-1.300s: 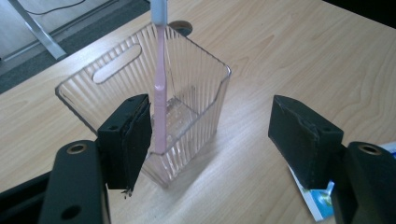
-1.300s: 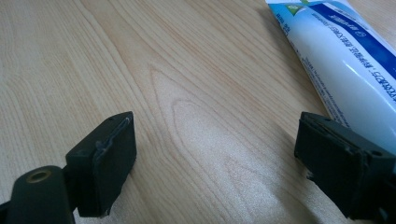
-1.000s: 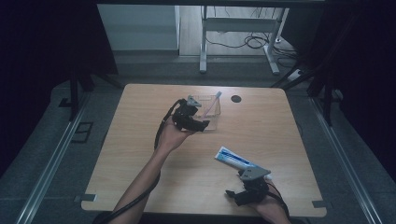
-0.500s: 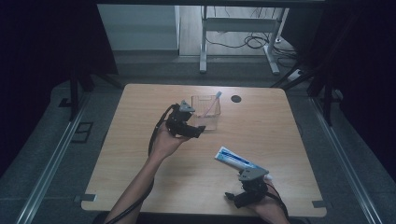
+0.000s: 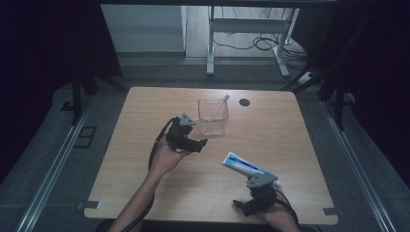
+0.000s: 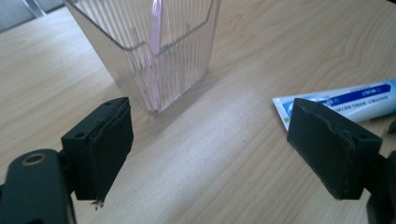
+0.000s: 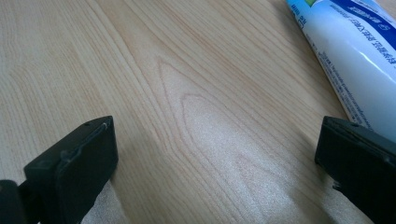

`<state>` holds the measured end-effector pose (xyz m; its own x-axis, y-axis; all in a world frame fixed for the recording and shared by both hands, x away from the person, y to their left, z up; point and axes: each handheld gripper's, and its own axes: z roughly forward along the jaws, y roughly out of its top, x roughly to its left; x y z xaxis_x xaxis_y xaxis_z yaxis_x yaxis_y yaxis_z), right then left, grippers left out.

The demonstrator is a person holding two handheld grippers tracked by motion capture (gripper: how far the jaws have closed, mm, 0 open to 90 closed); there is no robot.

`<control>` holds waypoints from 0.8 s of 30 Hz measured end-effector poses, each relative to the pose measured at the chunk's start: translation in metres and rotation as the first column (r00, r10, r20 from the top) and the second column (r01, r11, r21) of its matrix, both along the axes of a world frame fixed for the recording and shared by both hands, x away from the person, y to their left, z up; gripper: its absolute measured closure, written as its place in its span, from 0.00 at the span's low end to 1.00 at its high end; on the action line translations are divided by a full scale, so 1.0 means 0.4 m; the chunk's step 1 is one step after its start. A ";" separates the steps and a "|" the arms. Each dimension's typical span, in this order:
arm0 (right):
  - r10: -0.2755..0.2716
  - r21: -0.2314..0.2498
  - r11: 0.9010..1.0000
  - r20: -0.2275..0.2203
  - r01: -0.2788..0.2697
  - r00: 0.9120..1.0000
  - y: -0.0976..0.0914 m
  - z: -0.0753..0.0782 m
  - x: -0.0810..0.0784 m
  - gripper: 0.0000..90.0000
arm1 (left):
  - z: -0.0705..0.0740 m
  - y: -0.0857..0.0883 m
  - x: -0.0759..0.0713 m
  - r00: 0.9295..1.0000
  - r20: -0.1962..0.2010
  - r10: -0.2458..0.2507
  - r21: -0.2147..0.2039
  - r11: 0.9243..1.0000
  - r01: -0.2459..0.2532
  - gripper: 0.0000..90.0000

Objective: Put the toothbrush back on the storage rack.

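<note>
A clear ribbed cup (image 5: 212, 117) stands on the far middle of the wooden table (image 5: 145, 193), with a pink toothbrush (image 5: 223, 103) leaning inside it. In the left gripper view the cup (image 6: 154, 46) and toothbrush (image 6: 154, 28) stand just ahead. My left gripper (image 5: 199, 143) (image 6: 210, 140) hovers near the cup's front left; its jaws have just been opening and hold nothing. A white and blue toothpaste tube (image 5: 244, 165) (image 6: 355, 100) (image 7: 355, 70) lies flat. My right gripper (image 5: 245, 204) (image 7: 215, 154) rests low by the tube's near end; its jaws have just opened wide over bare wood.
A small black disc (image 5: 244, 102) lies on the table behind the cup. Beyond the far edge stand a metal desk frame (image 5: 210, 58) and floor cables (image 5: 261, 43). Dark floor and rails run along both sides of the table.
My left gripper has drawn back from the cup toward the near side and sunk a little, its jaws spreading. The toothbrush stays in the cup. The right hand has kept its place.
</note>
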<state>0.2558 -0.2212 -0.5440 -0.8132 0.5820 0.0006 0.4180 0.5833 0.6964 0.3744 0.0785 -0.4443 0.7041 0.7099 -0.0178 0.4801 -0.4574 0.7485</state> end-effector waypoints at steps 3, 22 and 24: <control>0.000 0.000 1.000 0.000 0.000 1.000 0.000 0.000 0.000 0.00 | -0.010 0.006 -0.010 1.000 0.004 -0.001 0.012 1.000 0.001 0.16; -0.004 0.003 1.000 -0.002 0.004 1.000 0.001 0.000 0.000 0.00 | -0.091 0.053 -0.078 1.000 -0.020 0.014 0.001 1.000 -0.014 0.16; -0.005 0.003 1.000 -0.001 0.005 1.000 0.001 0.000 0.000 0.00 | -0.103 0.061 -0.090 1.000 -0.020 0.016 -0.009 1.000 -0.017 0.16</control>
<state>0.2557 -0.2207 -0.5439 -0.8105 0.5857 0.0036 0.4217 0.5792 0.6976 0.3385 0.1029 -0.4855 0.6917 0.7212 -0.0381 0.5022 -0.4424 0.7430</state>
